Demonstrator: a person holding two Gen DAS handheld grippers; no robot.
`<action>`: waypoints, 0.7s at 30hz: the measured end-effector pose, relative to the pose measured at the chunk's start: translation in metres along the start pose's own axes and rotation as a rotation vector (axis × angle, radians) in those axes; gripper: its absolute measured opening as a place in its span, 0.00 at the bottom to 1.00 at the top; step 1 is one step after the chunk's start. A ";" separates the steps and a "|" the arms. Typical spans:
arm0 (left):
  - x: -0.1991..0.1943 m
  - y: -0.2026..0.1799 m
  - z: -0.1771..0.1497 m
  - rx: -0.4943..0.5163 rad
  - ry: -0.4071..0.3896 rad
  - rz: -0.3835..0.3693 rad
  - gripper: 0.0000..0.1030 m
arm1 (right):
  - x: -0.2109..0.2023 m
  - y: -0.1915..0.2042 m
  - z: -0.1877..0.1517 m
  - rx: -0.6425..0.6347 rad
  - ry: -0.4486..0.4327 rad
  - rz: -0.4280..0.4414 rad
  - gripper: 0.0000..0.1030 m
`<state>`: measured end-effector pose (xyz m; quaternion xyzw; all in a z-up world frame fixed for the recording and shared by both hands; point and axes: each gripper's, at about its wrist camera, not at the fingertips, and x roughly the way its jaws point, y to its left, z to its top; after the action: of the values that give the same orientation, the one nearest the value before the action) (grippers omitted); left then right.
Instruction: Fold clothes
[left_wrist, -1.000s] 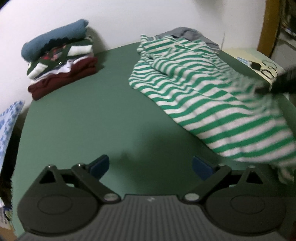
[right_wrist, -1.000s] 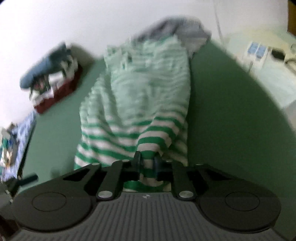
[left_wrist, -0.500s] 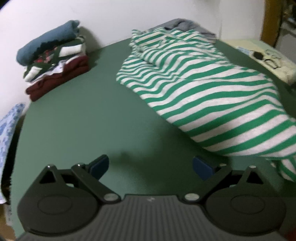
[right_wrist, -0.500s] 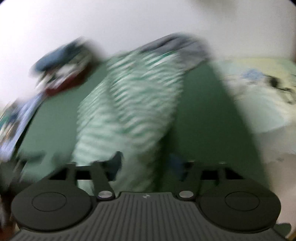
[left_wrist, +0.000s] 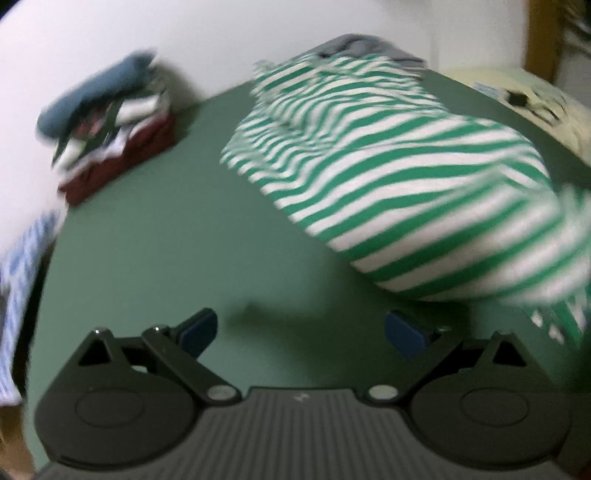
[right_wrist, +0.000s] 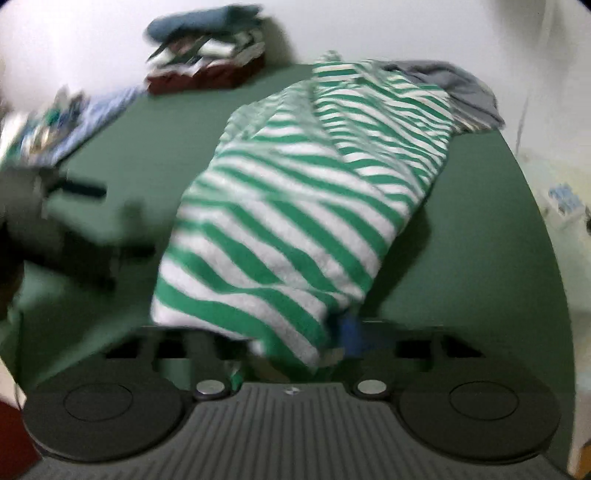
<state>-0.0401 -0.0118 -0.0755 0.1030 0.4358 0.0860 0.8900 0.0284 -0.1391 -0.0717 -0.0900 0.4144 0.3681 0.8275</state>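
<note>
A green-and-white striped shirt (left_wrist: 391, 177) lies bunched in a long heap on the green table (left_wrist: 177, 236), running from the back wall toward the near right. My left gripper (left_wrist: 301, 330) hangs open over bare table to the left of the shirt, with nothing between its blue pads (left_wrist: 199, 328). In the right wrist view the shirt (right_wrist: 295, 206) reaches right up to my right gripper (right_wrist: 280, 343). Its near hem drapes over the spread fingers and hides the left one. One blue pad (right_wrist: 351, 332) shows. The view is blurred.
A stack of folded clothes (left_wrist: 110, 125) sits at the back left against the wall. A grey garment (right_wrist: 454, 88) lies behind the striped shirt. Blue patterned cloth (right_wrist: 74, 125) hangs off the left edge. A pale surface with small items (left_wrist: 524, 99) stands to the right.
My right gripper was shut on the shirt's hem one second ago and has since opened. The shirt has settled lower on the table. The left gripper stays open and has shifted slightly.
</note>
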 end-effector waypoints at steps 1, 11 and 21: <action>0.000 -0.007 0.002 0.035 -0.016 0.009 0.95 | -0.007 -0.009 0.005 0.047 -0.023 0.019 0.24; 0.043 -0.063 0.047 0.181 -0.093 0.105 0.82 | -0.092 -0.047 0.069 0.286 -0.365 0.152 0.19; 0.046 -0.029 0.111 -0.002 -0.200 0.125 0.00 | -0.135 -0.041 0.087 0.284 -0.520 0.172 0.19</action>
<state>0.0777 -0.0407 -0.0507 0.1372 0.3375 0.1312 0.9220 0.0585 -0.2011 0.0790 0.1593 0.2421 0.3858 0.8759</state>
